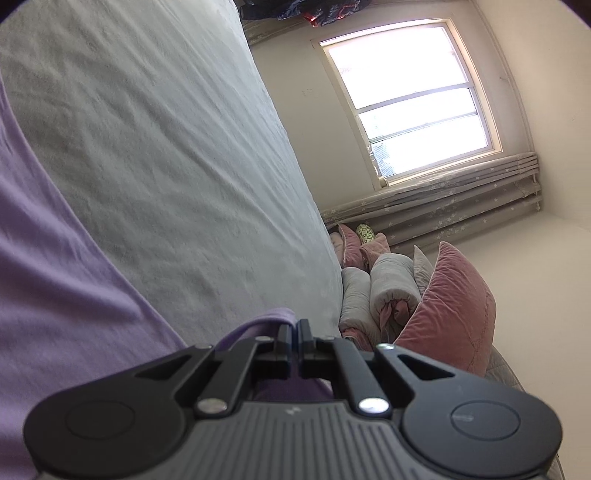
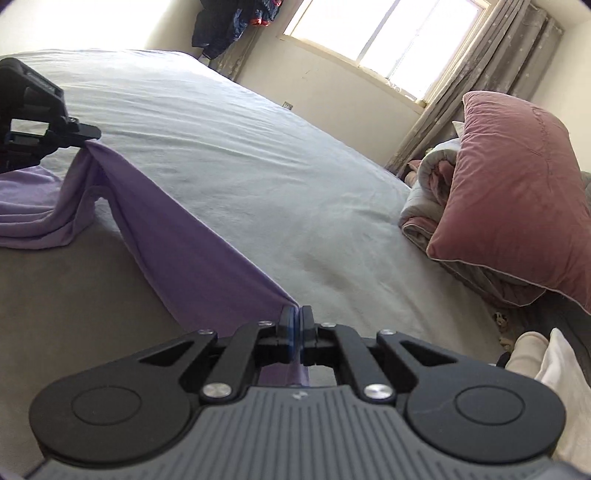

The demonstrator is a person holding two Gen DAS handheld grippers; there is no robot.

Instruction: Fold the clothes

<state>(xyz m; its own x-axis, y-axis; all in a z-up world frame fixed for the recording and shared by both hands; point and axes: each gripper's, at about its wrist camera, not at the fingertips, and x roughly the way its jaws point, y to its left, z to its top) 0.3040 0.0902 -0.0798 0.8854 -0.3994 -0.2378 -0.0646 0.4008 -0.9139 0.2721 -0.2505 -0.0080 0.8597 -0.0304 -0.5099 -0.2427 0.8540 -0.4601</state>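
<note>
A lilac garment (image 2: 177, 236) lies on a grey bedsheet (image 2: 258, 155). My right gripper (image 2: 296, 314) is shut on one edge of it and holds that edge up. My left gripper (image 2: 92, 134) shows at the left of the right wrist view, shut on another part of the same edge, so the cloth stretches taut between the two. The remaining cloth lies in folds (image 2: 33, 214) below the left gripper. In the left wrist view my left gripper (image 1: 294, 326) is shut on the lilac garment (image 1: 55, 258), which fills the left side.
A pink pillow (image 2: 517, 192) and a rolled grey and pink quilt (image 2: 428, 184) sit at the right end of the bed. A window (image 2: 384, 33) with curtains (image 2: 480, 74) is behind. Dark clothes (image 2: 232, 22) hang on the far wall.
</note>
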